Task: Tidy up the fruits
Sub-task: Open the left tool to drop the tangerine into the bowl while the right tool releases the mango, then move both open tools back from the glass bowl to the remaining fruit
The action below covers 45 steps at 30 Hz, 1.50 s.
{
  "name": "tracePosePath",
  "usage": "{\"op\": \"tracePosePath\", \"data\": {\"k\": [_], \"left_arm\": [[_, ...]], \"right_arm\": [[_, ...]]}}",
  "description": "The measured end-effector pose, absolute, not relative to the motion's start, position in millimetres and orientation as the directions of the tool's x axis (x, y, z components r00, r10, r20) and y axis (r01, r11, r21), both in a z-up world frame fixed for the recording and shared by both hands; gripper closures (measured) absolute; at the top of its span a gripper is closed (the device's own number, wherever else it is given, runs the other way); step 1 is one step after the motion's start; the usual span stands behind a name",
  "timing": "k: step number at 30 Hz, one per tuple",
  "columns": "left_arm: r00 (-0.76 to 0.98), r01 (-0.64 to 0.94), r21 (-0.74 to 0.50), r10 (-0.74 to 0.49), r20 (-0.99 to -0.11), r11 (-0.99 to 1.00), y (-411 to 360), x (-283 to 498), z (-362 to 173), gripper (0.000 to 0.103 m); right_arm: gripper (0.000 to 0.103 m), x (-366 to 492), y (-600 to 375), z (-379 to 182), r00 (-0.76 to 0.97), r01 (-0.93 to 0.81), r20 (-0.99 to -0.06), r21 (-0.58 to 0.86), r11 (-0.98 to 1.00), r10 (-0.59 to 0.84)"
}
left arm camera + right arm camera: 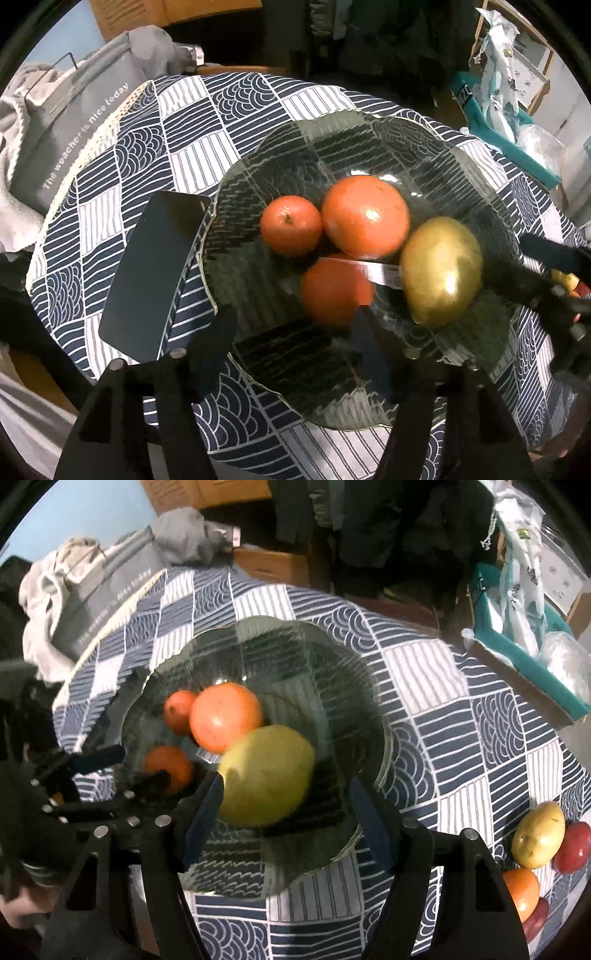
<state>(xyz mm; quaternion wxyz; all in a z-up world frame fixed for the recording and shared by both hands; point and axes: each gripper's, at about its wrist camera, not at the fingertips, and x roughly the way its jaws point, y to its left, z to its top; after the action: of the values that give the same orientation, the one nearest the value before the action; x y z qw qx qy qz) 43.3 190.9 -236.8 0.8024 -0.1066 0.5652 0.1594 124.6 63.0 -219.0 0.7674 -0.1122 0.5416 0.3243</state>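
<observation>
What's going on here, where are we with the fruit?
A person with a hand-held gripper in each hand is putting fruit into the glass bowl on the patterned tablecloth. The left hand-held gripper is open over an orange fruit lying in the bowl. The right hand-held gripper straddles the yellow mango, jaws open. Two more orange fruits sit in the bowl. Several fruits remain on the cloth.

Ribbed glass bowl [480, 177]; glossy fruit [365, 216]
</observation>
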Motion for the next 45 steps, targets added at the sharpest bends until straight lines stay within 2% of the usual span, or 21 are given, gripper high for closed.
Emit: {"op": "tracePosePath", "data": {"k": [2, 9, 28, 45], "left_arm": [[0.313, -0.374, 0.008, 0.134, -0.94, 0.927, 190.7, 43.2, -235.7, 0.029], [0.327, -0.359, 0.016, 0.142, -0.934, 0.933, 181.4, 41.7, -224.3, 0.028], [0.507, -0.299, -0.044, 0.12, -0.854, 0.953, 152.6, 33.8, -144.6, 0.026], [0.63, -0.19, -0.056, 0.078, -0.773, 0.98, 109.9, 28.3, -86.2, 0.023]], "right_arm": [[0.031, 126.8, 60.6, -213.9, 0.215, -0.611, -0.897, 0.184, 0.77, 0.385], [0.031, 128.8, 52.9, -205.7, 0.238, -0.589, -0.886, 0.194, 0.784, 0.398], [0.028, 113.8, 27.4, -130.4, 0.485, -0.562, -0.801, 0.022, 0.827, 0.351], [0.02, 92.7, -18.0, -67.7, 0.62, -0.485, -0.705, -0.001, 0.874, 0.344]]}}
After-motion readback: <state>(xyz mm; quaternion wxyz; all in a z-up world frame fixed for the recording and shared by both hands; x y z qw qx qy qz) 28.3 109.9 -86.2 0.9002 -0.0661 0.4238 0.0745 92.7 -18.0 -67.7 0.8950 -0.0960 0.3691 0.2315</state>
